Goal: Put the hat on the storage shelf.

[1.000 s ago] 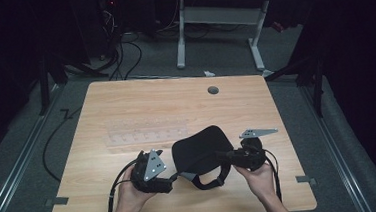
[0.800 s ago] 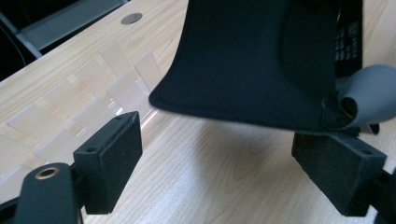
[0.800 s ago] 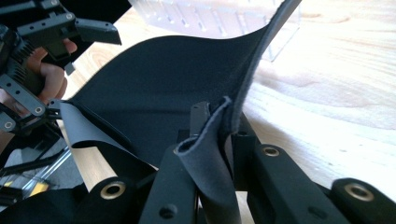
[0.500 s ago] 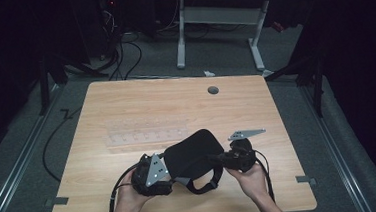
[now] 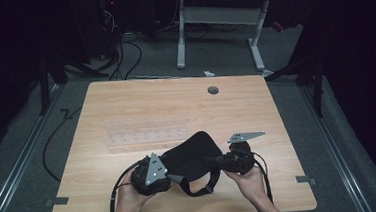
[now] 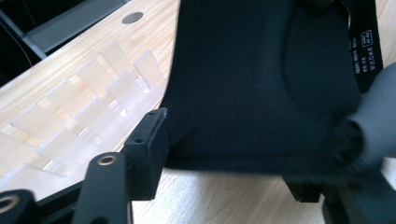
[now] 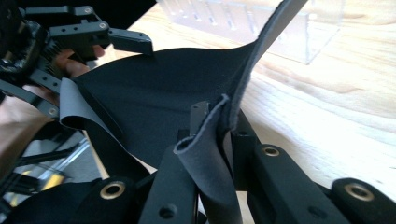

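A black fabric piece (image 5: pixel 192 156) with a strap (image 5: pixel 197 188) hangs between both grippers over the table's front edge. My right gripper (image 5: pixel 213 161) is shut on its right edge; in the right gripper view the folded edge (image 7: pixel 210 140) is pinched between the jaws (image 7: pixel 219 121). My left gripper (image 5: pixel 172 170) reaches in from the left. Its jaws have just been closing, and the fabric's edge (image 6: pixel 261 79) lies between them (image 6: pixel 229 163). In the right gripper view, the left gripper (image 7: pixel 79 65) still has a gap around the fabric's corner.
A clear plastic slotted rack (image 5: pixel 145 131) lies on the wooden table (image 5: pixel 125 100) just beyond the fabric. A round grey cable hole (image 5: pixel 213 90) sits near the far edge. Cables trail from both grippers toward the person. Dark floor and a desk frame lie beyond.
The right gripper has carried the fabric to the left, toward the left gripper. The fabric's left edge has come between the left jaws, which have narrowed.
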Motion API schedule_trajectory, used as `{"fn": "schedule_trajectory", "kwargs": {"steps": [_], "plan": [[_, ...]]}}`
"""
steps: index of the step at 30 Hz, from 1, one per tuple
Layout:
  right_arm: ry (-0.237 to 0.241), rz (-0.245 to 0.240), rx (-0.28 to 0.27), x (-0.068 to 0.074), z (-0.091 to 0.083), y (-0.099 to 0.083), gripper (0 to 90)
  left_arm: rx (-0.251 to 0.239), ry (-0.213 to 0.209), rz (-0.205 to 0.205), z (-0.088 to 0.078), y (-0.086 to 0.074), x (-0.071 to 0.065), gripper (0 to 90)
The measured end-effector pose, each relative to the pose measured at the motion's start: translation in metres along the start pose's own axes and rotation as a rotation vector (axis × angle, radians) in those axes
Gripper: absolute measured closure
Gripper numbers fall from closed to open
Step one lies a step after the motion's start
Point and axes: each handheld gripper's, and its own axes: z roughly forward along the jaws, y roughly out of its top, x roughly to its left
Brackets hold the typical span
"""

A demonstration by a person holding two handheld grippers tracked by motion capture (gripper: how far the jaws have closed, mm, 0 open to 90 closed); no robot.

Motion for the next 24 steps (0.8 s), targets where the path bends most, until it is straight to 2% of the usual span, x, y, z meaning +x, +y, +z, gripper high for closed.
{"fn": "schedule_trajectory", "kwargs": {"steps": [2, 7, 11, 12, 14, 20, 24], "plan": [[0.007, -0.001, 0.001, 0.002, 0.001, 0.0, 84.2, 0.004, 0.0, 0.006, 0.001, -0.001, -0.003, 44.4], [0.023, -0.008, 0.0, 0.007, 0.003, 0.003, 84.1, 0.007, 0.003, -0.019, -0.002, 0.0, 0.0, 51.2], [0.026, -0.006, -0.016, 0.011, 0.006, 0.005, 83.4, 0.004, 0.003, -0.018, -0.005, 0.003, 0.003, 59.3], [0.023, -0.013, -0.023, 0.012, 0.006, 0.007, 83.0, 0.011, -0.004, -0.011, -0.006, 0.004, 0.004, 63.8], [0.021, -0.02, -0.026, 0.013, 0.007, 0.007, 82.7, 0.013, -0.008, -0.01, -0.007, 0.004, 0.004, 65.4], [0.026, -0.031, -0.043, 0.012, 0.01, 0.01, 79.2, 0.054, -0.055, -0.026, -0.01, 0.003, 0.003, 76.1], [0.026, -0.033, -0.063, 0.009, 0.009, 0.01, 76.0, 0.097, -0.113, -0.034, -0.013, 0.001, -0.004, 84.0]]}}
